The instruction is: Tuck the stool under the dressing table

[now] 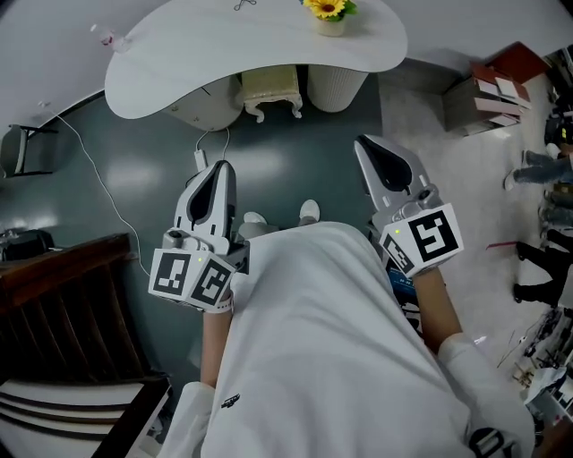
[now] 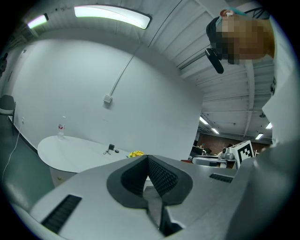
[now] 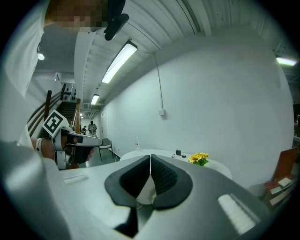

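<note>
Your white shirt (image 1: 340, 358) fills the lower middle of the head view, and both grippers stick out from it towards the top of the frame.

At the left, the left gripper (image 1: 222, 172) has its jaws pressed together with nothing between them. It hangs over the grey floor, well apart from the furniture.

In the upper middle, the cream stool (image 1: 271, 89) stands already under the white dressing table (image 1: 179, 63), between the table's two ribbed bases. Only its front edge and curved legs show below the tabletop.

To the right, the right gripper (image 1: 365, 143) is also closed and empty, and also far from the stool.

I judge that the tucking is done or almost done. For the next move you only need to check whether the stool sits deep enough. If not, push its front edge gently with closed jaws, straight towards the wall, so it does not hit the bases.

For containers: a small clear bottle (image 1: 109, 38) stands at the upper left on the table, but I cannot tell what is in it. A pale flower pot (image 1: 329, 25) at the top middle holds yellow flowers (image 1: 328, 7).
</note>
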A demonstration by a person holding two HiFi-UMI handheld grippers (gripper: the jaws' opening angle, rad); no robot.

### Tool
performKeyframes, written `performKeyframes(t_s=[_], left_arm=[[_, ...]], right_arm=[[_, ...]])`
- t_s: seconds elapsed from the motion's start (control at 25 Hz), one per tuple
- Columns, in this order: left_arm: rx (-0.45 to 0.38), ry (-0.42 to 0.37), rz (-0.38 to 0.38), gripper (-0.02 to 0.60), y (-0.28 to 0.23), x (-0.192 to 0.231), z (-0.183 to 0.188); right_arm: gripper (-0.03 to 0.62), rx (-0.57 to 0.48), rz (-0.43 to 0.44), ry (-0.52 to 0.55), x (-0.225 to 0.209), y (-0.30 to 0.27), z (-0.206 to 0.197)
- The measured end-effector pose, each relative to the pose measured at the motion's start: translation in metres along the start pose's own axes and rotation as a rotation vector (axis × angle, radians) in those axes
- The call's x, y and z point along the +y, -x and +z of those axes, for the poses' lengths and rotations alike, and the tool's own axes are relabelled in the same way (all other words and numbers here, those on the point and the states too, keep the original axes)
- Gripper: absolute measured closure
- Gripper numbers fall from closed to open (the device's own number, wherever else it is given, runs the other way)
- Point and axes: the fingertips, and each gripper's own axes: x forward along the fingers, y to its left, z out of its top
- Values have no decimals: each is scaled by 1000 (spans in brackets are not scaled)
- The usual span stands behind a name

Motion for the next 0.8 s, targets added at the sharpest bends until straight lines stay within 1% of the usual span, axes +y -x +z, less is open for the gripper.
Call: performKeyframes(t_s=[0.36, 0.8], left_arm=[[9, 1, -27, 573, 1, -9, -5], [15, 22, -37, 574, -8, 0, -3]], right_arm=[[585, 18, 10, 5, 9, 10, -5], [585, 26, 25, 2, 5, -5, -3]])
